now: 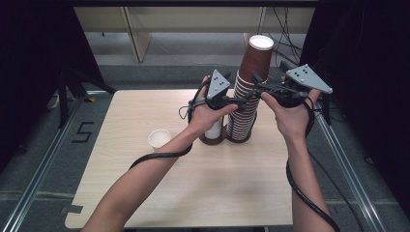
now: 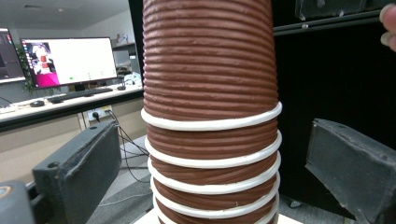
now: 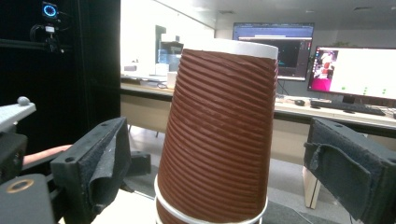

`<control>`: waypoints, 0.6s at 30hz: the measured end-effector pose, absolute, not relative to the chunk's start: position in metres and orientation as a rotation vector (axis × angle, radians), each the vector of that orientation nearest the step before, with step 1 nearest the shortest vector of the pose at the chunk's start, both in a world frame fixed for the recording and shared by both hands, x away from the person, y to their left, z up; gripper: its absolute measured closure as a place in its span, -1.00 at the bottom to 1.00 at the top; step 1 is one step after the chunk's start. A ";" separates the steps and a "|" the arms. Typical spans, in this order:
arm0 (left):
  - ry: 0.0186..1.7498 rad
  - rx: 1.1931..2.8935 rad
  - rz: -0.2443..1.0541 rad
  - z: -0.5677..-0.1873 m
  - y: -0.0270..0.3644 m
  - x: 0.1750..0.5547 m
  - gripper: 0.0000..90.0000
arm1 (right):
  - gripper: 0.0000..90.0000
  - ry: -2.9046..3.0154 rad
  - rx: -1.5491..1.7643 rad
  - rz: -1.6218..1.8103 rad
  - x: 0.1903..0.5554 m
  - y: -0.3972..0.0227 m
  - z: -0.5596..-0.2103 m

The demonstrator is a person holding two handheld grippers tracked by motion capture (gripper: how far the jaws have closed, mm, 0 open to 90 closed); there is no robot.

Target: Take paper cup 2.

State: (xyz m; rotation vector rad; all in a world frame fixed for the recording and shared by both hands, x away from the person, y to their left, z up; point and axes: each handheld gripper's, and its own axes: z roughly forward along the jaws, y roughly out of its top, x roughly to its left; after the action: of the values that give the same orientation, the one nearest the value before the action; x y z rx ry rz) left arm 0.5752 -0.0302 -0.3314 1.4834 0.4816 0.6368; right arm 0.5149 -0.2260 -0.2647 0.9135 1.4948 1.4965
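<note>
- the tall stack of brown ribbed cups (image 1: 244, 108) stands upside down near the far middle of the surface (image 1: 193, 188), with the top cup (image 1: 255, 60) sitting loose and tilted above the rest.
- the left gripper (image 1: 240, 100) straddles the stack lower down; its jaws stand wide, with a gap on both sides in the left gripper view, gripping nothing.
- the right gripper (image 1: 257, 86) brackets the top cup (image 3: 219, 135); its jaws are also wide and not touching the ribbed wall.
- the step in hand looks like peeling off the top cup: close the left jaws on the stack first to steady it, then pinch the top cup mid-wall and lift along its tilt.
- squeeze lightly; paper walls dent.
- a white cup (image 1: 159, 138) stands alone to the left, and another short cup (image 1: 213, 133) sits behind the left hand (image 1: 208, 116), probably upside down too.
</note>
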 end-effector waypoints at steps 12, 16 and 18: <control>0.495 1.512 0.614 -0.331 -0.039 0.588 -0.88 | -0.82 1.492 0.922 1.497 0.528 -0.220 -0.259; 0.488 1.521 0.603 -0.330 -0.043 0.590 -0.86 | -0.82 1.497 0.929 1.489 0.531 -0.221 -0.257; 0.487 1.523 0.597 -0.329 -0.044 0.591 -0.86 | -0.82 1.496 0.933 1.492 0.532 -0.220 -0.258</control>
State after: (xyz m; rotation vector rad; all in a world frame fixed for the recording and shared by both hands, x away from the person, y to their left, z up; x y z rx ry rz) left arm 0.5905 -0.0440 -0.3295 1.5227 0.4866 0.5970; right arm 0.5324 -0.2203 -0.2576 0.9327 1.4960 1.4920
